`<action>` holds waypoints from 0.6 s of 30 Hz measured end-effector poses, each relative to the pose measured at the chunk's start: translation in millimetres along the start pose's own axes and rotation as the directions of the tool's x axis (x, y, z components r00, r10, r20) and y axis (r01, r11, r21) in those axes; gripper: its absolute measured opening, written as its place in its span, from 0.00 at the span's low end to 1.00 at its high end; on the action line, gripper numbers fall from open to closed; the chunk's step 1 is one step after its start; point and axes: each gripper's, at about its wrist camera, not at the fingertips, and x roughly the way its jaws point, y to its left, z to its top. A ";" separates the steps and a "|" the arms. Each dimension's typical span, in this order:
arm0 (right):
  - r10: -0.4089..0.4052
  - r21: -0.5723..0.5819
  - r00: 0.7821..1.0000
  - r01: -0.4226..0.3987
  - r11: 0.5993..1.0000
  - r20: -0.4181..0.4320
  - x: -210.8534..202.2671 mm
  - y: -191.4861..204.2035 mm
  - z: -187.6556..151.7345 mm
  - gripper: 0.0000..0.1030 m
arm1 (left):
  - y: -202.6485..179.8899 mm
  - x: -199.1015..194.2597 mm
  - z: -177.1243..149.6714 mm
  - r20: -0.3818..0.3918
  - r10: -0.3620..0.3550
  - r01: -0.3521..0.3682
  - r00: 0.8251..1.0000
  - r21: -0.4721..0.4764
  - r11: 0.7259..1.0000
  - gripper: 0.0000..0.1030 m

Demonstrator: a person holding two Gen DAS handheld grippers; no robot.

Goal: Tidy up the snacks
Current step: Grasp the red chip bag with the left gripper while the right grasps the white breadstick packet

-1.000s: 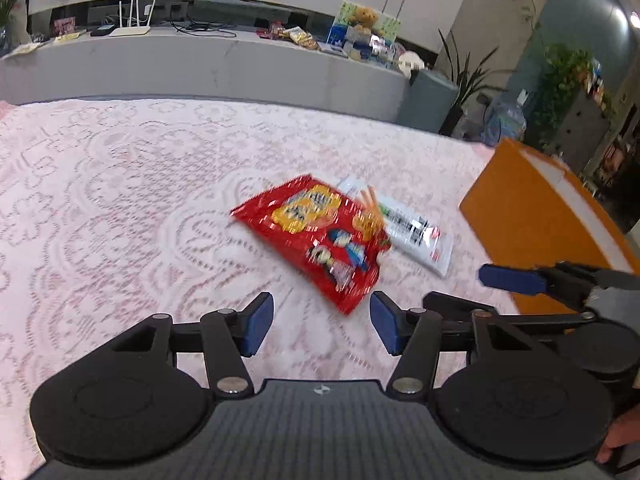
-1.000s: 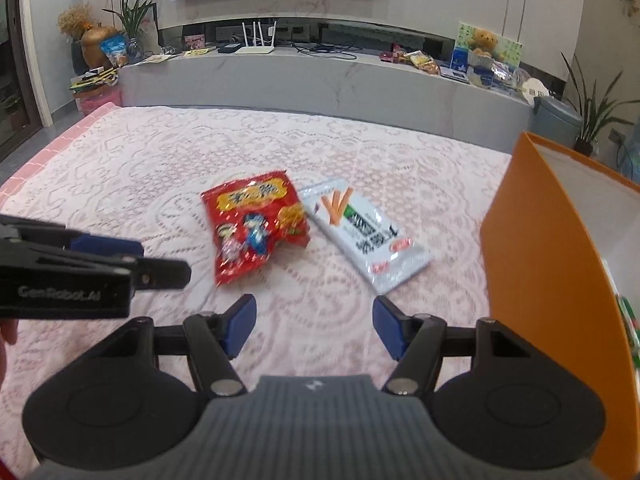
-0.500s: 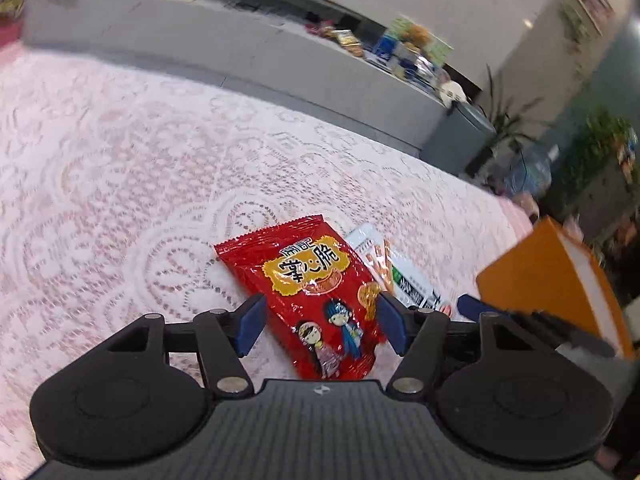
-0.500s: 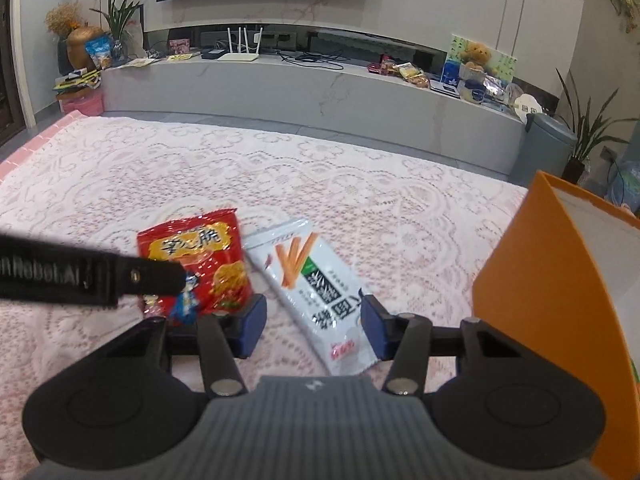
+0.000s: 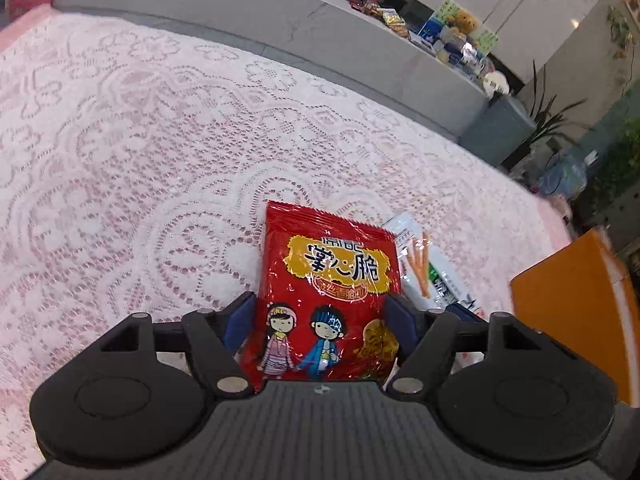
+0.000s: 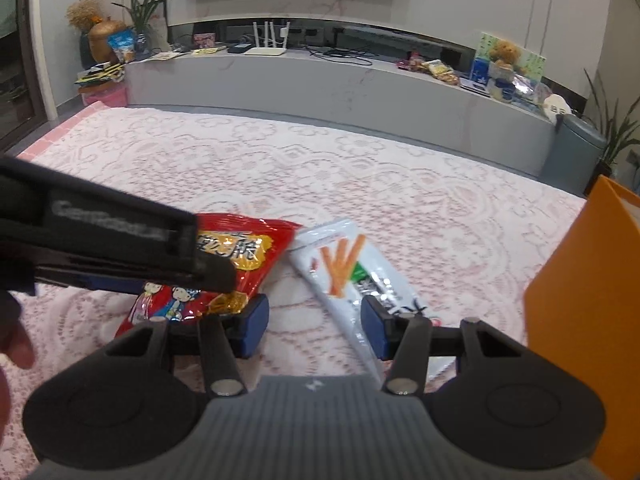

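Left wrist view: red snack bag lies on lace tablecloth, its lower edge hidden behind left gripper, whose jaws are opening around it. White snack packet is partly covered by right gripper, parted, contact unclear; orange box cut off

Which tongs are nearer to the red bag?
Left. The left tongs straddle the red bag, opening; the right tongs sit beside it, over the white pack.
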 end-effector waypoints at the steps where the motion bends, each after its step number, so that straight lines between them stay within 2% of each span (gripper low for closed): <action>1: 0.006 -0.004 1.000 -0.006 1.000 -0.004 0.7 1.4 -0.6 0.49 | -3.3 0.4 0.3 -0.004 0.017 -0.017 1.000 0.022 1.000 0.83; 7: -0.009 -0.002 1.000 0.009 1.000 -0.004 -4.5 -5.2 -7.1 0.50 | -26.3 7.6 1.2 -0.022 0.088 -0.083 0.996 0.183 0.980 0.87; 10: -0.037 -0.026 0.999 0.037 0.999 0.000 -10.1 -11.0 -10.2 0.55 | -34.6 12.3 0.0 -0.032 0.103 -0.092 0.994 0.240 0.966 0.90; 16: -0.079 -0.065 0.997 0.077 0.995 -0.019 -5.1 -25.1 -12.7 0.56 | -43.2 20.7 -3.3 -0.039 0.109 -0.095 0.993 0.273 0.957 0.91; 18: -0.086 -0.082 0.996 0.085 0.993 -0.018 -2.6 -27.7 -11.5 0.57 | -42.9 21.5 -2.2 -0.044 0.087 -0.071 0.995 0.277 0.958 0.85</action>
